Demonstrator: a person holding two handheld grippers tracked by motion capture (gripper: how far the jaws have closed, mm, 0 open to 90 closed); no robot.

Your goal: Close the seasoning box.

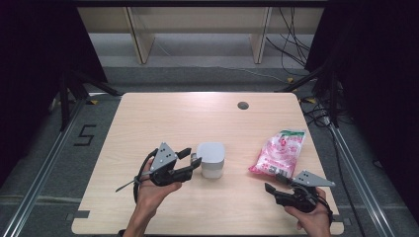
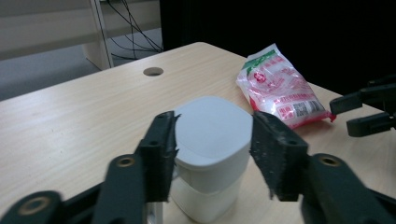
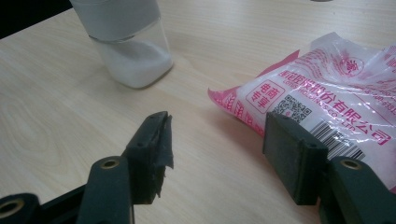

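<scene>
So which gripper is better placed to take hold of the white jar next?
Probably the left gripper: its open jaws already flank the white jar. The right gripper sits apart, beside the pink bag.

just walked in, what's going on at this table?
A person works with a gripper in each hand. The left gripper sits around the white lidded container mid-table, jaws apart on either side of its lid, not pressing it. The right gripper is open just short of the pink and white packet, not touching it. Both things rest on the table.
</scene>
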